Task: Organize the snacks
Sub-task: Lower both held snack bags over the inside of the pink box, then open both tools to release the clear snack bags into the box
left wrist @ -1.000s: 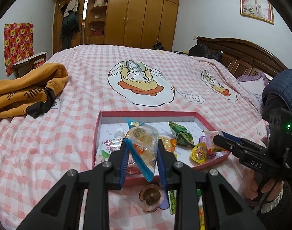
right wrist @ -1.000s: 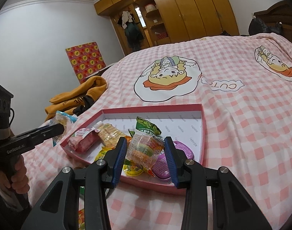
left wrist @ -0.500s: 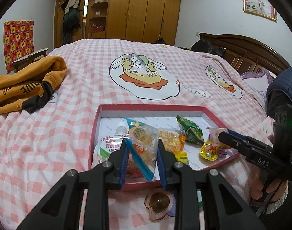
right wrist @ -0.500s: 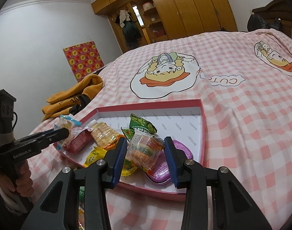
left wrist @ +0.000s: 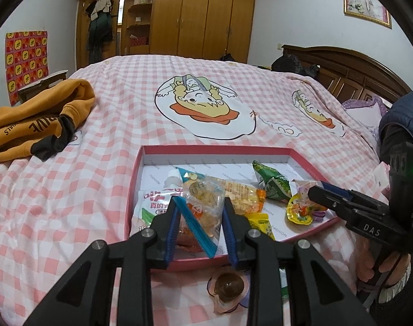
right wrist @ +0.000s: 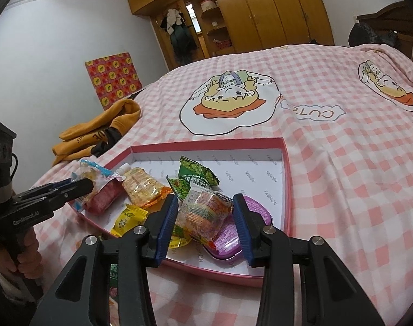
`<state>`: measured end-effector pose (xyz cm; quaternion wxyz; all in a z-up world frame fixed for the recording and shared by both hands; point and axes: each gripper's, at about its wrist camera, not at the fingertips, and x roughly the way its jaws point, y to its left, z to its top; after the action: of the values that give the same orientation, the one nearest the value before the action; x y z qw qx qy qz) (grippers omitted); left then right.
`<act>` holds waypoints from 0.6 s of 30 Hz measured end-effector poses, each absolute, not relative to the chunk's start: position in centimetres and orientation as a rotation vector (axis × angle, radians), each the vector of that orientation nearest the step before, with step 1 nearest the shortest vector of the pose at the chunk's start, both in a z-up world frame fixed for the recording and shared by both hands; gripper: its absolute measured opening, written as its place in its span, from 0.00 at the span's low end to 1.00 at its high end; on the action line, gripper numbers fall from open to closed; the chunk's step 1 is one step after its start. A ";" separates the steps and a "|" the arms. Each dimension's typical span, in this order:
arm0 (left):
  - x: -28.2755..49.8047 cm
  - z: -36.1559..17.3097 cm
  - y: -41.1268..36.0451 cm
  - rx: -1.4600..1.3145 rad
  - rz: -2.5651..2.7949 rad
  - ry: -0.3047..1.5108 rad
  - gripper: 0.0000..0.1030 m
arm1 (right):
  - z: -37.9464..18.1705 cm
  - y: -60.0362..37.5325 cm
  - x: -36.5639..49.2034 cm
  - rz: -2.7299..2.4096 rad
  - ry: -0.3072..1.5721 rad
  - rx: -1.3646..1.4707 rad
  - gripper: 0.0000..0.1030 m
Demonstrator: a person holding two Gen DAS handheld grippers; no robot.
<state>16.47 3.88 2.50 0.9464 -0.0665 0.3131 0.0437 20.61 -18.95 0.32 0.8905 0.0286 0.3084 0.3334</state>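
Note:
A shallow pink-rimmed box (left wrist: 217, 149) (right wrist: 286, 174) lies on the checked bedspread and holds several snack packets. My left gripper (left wrist: 200, 224) is shut on a clear cookie packet with a blue strip (left wrist: 203, 201), held over the box's near left corner. My right gripper (right wrist: 208, 218) is shut on a clear packet of orange-and-green snacks (right wrist: 203, 213), held over a purple tin (right wrist: 230, 233) at the box's near right. A green packet (right wrist: 196, 175) and an orange cracker packet (right wrist: 142, 187) lie inside. A chocolate jelly cup (left wrist: 229, 288) lies on the bed outside the near rim.
An orange hoodie (left wrist: 30, 119) (right wrist: 97, 133) is bunched on the bed to the left. A wooden headboard (left wrist: 350, 73) and dark bags stand at the right, wardrobes (left wrist: 201, 13) at the back. More packets lie on the bed under my grippers.
Both grippers have moved forward and down over the box with their packets still held. The box looks larger and closer in both views.

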 end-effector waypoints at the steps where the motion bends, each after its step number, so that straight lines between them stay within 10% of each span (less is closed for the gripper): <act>1: 16.5 2.4 3.9 -0.136 0.091 0.637 0.33 | 0.3 -19.0 20.6 0.690 0.638 0.059 0.41; 9: 15.8 3.4 3.3 -0.100 0.089 0.606 0.65 | 0.5 -19.1 20.3 0.678 0.622 0.056 0.47; 18: 15.2 4.4 2.9 -0.085 0.088 0.591 0.74 | 1.0 -19.8 20.2 0.656 0.604 0.079 0.70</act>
<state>15.21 2.93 4.44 0.9548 -0.0416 0.2911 0.0436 20.21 -19.75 0.96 0.9014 0.0380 0.2922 0.3173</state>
